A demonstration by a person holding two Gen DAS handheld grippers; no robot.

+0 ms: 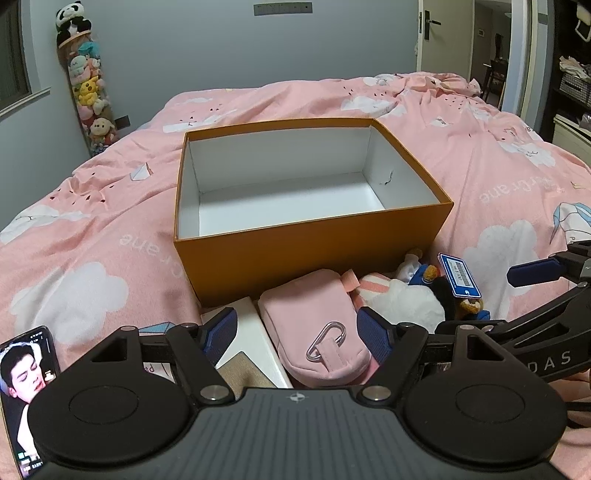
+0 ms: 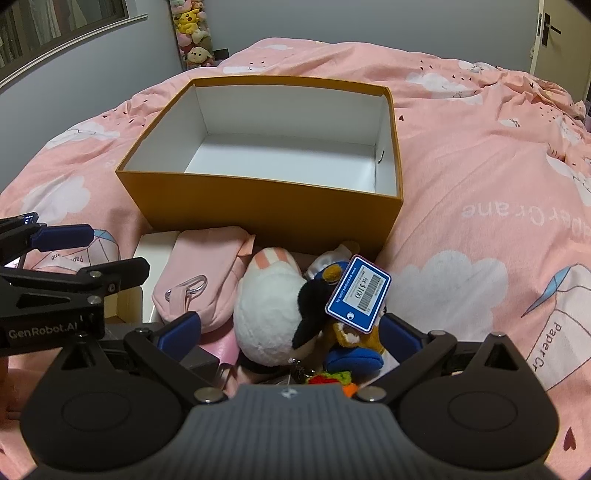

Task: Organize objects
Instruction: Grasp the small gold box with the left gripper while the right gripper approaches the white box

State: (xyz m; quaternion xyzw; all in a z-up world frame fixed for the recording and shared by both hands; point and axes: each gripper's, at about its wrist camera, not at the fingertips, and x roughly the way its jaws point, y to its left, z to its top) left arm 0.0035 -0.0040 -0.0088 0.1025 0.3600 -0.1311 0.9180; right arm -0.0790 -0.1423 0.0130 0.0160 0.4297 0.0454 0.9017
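An open orange box sits empty on the pink bed; just before its near wall lie a pink pouch and a plush penguin with a blue price tag. The left hand-held gripper hangs wide open astride the pouch, gripping nothing; the right hand-held gripper gapes around the penguin, pads apart from it.

I was working in a home bedroom. A bed filled most of my view, covered by a pink duvet printed with clouds and paper cranes. A tall hanging column of plush toys stood against the grey wall, a panda on top. A window sat at the left, and a door with a lever handle opened onto another room.
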